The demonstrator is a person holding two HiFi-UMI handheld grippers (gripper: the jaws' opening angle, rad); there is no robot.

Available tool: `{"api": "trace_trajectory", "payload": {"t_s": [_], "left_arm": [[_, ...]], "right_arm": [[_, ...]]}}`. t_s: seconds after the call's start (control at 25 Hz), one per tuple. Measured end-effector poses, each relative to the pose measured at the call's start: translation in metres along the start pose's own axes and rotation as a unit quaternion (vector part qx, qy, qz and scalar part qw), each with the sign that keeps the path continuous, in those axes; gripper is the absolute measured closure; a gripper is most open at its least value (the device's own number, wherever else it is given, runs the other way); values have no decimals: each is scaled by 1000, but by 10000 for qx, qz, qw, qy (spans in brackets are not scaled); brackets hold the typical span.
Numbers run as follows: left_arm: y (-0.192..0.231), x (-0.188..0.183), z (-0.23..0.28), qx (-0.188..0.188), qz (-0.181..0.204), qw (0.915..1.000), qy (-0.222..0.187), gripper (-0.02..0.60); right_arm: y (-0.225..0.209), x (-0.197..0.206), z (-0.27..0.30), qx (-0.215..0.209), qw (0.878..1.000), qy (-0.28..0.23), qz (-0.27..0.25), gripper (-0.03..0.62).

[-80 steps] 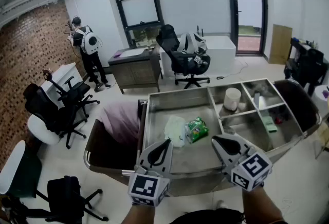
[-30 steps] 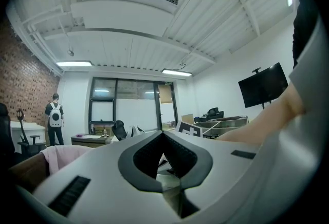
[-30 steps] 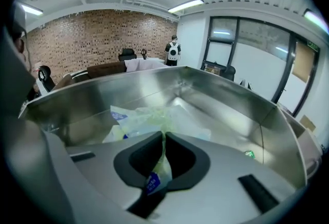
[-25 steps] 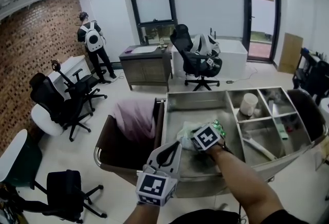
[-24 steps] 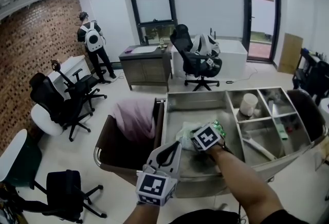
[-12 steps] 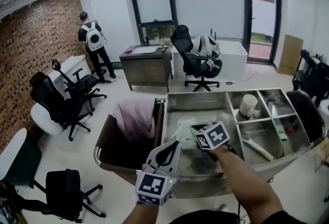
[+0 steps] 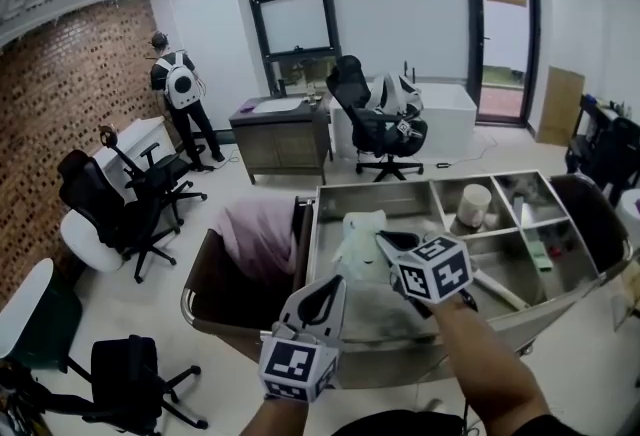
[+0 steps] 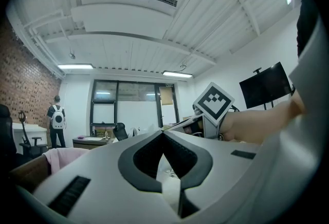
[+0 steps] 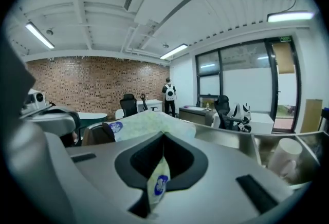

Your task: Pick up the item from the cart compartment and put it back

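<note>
The right gripper pinches the edge of a pale packet, holding it over the cart's large left compartment at frame centre. The left gripper sits lower centre, its jaws pressed together on nothing.

Pale packet held over the cart
My right gripper grips the pale packet above the large compartment; my left gripper hovers at its 7 o'clock
</note>
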State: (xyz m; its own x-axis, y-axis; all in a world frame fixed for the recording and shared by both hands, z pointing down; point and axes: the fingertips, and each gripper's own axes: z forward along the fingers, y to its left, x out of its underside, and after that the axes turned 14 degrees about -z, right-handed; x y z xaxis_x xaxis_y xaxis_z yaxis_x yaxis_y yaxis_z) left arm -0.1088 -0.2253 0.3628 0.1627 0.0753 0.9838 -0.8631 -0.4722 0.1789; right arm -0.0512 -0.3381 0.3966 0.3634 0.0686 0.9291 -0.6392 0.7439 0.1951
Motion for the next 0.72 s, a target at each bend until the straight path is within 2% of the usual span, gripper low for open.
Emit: {"api": "trace_trajectory", "payload": {"t_s": [0.36, 0.56, 0.72], "left_arm": [[-18, 0, -3, 21, 46, 10000, -50, 581], [-29, -3, -4, 69, 96, 9998, -158, 581], [-37, -3, -5, 114, 59, 9999, -97, 581]], "right_arm": [[-7, -17, -64, 266, 9978, -600, 86, 579], [-12, -16, -99, 405, 9953, -864, 162, 579], [-11, -11, -136, 557, 9920, -1108, 235, 579]]}}
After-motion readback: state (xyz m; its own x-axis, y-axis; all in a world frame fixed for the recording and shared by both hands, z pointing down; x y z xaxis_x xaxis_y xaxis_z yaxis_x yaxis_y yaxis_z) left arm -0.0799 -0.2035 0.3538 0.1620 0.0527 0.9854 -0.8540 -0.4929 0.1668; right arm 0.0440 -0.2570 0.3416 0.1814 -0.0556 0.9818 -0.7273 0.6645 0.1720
